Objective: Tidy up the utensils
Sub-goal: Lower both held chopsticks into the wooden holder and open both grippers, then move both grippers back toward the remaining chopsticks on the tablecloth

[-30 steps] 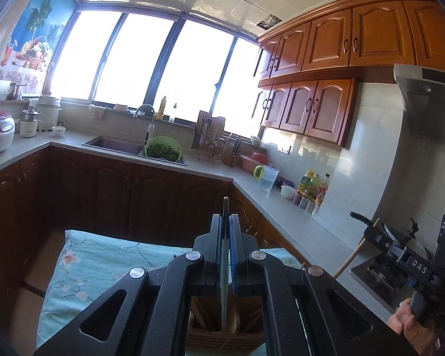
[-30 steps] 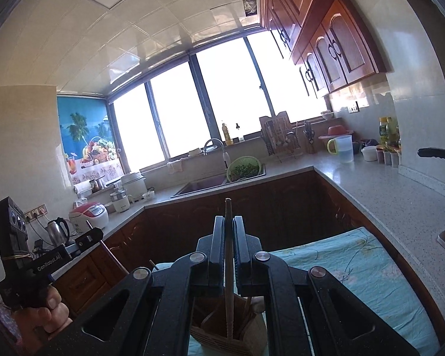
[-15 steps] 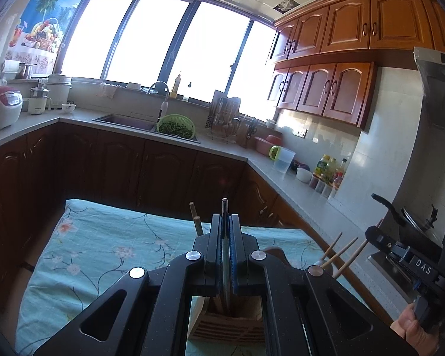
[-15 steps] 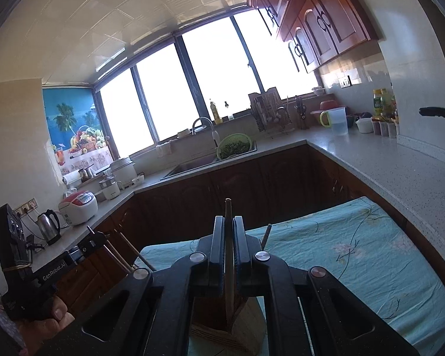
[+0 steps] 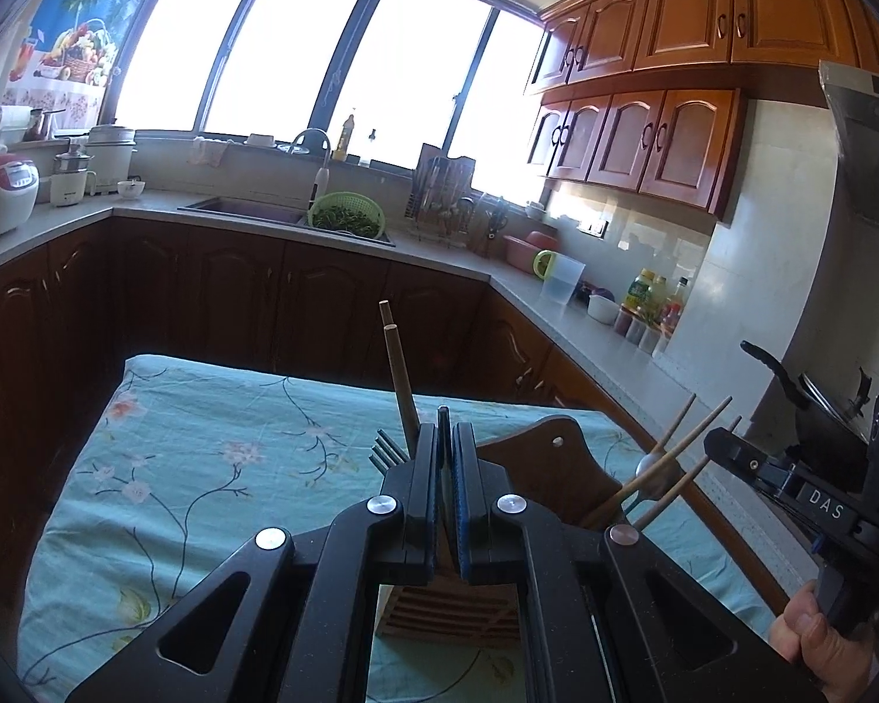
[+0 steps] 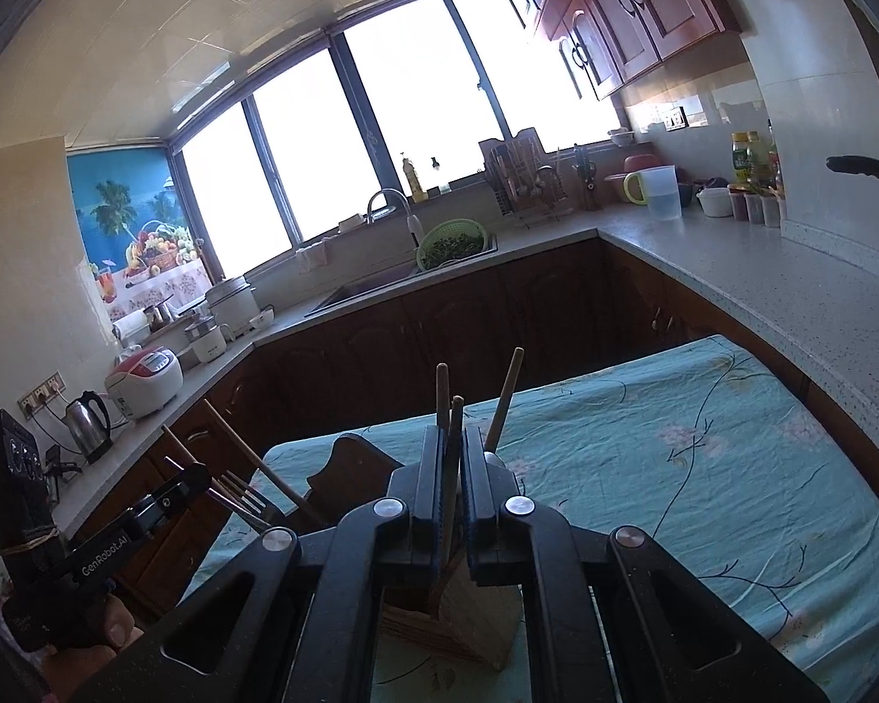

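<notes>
Left wrist view: left gripper (image 5: 446, 445) pinching a dark utensil handle (image 5: 443, 419) above wooden holder (image 5: 548, 457) on near floral cloth (image 5: 205, 457). Right wrist view: right gripper (image 6: 452, 451) clamped on chopstick (image 6: 455, 427), over same holder (image 6: 457, 603).

The wooden utensil holder (image 5: 533, 468) stands at lower centre of both views; chopsticks (image 5: 401, 375) and a fork (image 5: 388, 450) project upward from it, blocking a straight approach from above. The cloth-covered bench (image 5: 205, 445) lies open to the left in the left view and to the right (image 6: 703, 468) in the right view
</notes>
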{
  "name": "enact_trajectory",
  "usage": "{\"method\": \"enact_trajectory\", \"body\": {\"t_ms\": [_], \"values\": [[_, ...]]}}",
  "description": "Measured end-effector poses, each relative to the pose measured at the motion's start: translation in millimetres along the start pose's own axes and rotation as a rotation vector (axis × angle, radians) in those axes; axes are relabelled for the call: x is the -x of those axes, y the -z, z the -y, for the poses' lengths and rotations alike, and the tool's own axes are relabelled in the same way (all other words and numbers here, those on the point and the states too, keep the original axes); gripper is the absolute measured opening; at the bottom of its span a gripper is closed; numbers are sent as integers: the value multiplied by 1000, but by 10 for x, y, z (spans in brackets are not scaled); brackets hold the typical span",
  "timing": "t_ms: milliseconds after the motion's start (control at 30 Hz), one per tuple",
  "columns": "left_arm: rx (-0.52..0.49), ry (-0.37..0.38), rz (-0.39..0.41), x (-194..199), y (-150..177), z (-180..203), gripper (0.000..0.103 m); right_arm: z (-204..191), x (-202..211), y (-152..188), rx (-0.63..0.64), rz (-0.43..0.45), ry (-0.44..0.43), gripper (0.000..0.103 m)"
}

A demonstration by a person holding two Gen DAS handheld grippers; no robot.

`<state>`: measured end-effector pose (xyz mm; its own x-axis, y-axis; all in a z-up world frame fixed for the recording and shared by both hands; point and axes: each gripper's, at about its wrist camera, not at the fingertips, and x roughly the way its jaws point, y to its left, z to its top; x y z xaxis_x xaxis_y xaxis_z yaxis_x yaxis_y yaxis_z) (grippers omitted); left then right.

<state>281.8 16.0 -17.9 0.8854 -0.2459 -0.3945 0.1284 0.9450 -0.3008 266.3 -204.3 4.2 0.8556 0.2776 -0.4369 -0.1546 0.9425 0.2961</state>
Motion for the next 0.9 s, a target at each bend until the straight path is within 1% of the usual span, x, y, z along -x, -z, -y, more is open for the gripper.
{"method": "enact_trajectory", "body": {"t_ms": [133,233,400,433,467,500,533,567,633,767,800,900], "values": [[-1,-3,-4,33,45,-22,3,11,-11,-17,-11,-5,-5,6],[-4,-4,-7,42,69,-24,3,-1,-13,-23,-9,-15,-5,10],[5,-2,-21,56,60,-35,3,0,51,-43,-14,-5,-10,11],[10,-1,-25,69,57,-39,6,10,74,-54,-20,-2,-12,14],[17,1,-24,90,53,-38,9,25,103,-67,-26,3,-15,23],[24,4,-20,123,53,-40,21,39,140,-75,-33,12,-21,32],[32,3,-6,174,56,-37,36,50,185,-82,-39,22,-22,51],[36,2,12,231,59,-34,41,61,237,-89,-41,36,-22,66],[36,0,33,334,89,-15,47,86,350,-97,-45,63,-22,74],[61,5,45,540,192,-29,55,161,536,-75,-73,83,-42,87],[66,4,46,591,228,-36,59,174,579,-64,-78,88,-45,89],[79,3,46,764,335,-40,64,215,711,-17,-84,94,-47,90]]}}
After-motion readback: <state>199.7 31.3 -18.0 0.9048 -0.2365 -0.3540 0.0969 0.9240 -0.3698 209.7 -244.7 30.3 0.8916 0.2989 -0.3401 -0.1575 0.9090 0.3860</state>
